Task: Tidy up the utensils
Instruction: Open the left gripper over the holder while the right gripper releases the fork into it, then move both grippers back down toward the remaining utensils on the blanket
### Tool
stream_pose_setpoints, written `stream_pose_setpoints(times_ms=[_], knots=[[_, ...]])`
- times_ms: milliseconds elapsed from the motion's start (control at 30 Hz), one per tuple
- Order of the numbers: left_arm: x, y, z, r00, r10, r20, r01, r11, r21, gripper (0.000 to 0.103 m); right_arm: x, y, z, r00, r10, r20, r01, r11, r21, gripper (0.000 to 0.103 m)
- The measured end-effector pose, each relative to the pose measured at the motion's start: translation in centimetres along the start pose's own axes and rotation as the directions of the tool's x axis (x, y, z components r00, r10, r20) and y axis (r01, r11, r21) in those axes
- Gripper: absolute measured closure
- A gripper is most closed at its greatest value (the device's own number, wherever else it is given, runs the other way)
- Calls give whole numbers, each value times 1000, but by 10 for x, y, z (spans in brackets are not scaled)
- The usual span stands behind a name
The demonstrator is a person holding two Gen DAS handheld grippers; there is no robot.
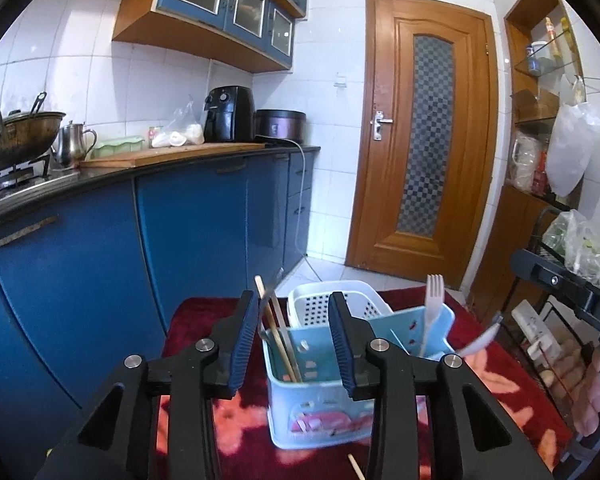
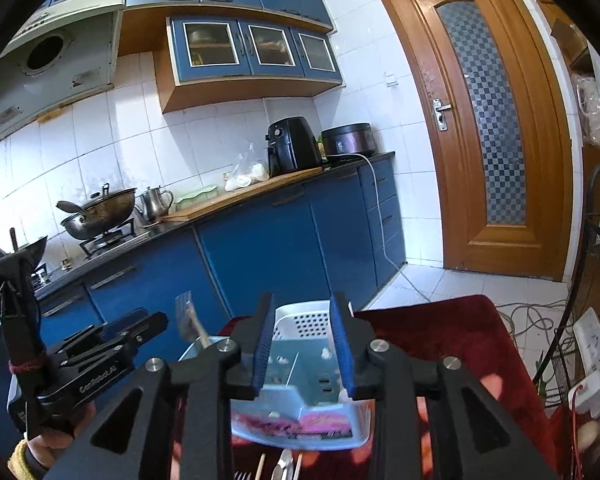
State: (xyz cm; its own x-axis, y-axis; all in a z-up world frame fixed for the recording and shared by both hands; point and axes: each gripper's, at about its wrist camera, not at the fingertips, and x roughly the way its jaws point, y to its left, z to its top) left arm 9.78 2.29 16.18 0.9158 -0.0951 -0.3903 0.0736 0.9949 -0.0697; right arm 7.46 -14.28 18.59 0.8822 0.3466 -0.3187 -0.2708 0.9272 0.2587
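Note:
A light blue utensil caddy (image 1: 320, 400) (image 2: 300, 412) stands on a red floral cloth (image 1: 204, 320). Wooden chopsticks (image 1: 278, 332) lean in its left compartment and a white plastic fork (image 1: 432, 312) stands in its right one. A white spoon (image 1: 480, 344) shows blurred at the caddy's right edge. My left gripper (image 1: 294, 340) is open just in front of the caddy, with the chopsticks seen past its left finger and untouched. My right gripper (image 2: 302, 344) is open over the caddy's middle with nothing between its pads. The left gripper (image 2: 156, 322) shows to its left, beside a blurred utensil (image 2: 190, 320).
A white perforated basket (image 1: 332, 304) (image 2: 304, 320) sits right behind the caddy. A loose chopstick (image 1: 356, 466) and several loose utensils (image 2: 280, 468) lie on the cloth in front. A power strip (image 2: 592, 360) and wire rack are at right, blue cabinets (image 1: 80, 280) at left.

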Motion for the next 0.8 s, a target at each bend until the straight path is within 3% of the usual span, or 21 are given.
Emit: stream_pose_setpoints(times_ms=[500,800], knots=[[-39,-8,-31,992,-56,-117,52,998,-34,47,-49,7,-41,997,10,-73,-8,1000,17,55],[-39,-5,-64,971,-77,-227,53,993,-108,47,-53,-5,-75,989,-15,-150,20,999,38,51]])
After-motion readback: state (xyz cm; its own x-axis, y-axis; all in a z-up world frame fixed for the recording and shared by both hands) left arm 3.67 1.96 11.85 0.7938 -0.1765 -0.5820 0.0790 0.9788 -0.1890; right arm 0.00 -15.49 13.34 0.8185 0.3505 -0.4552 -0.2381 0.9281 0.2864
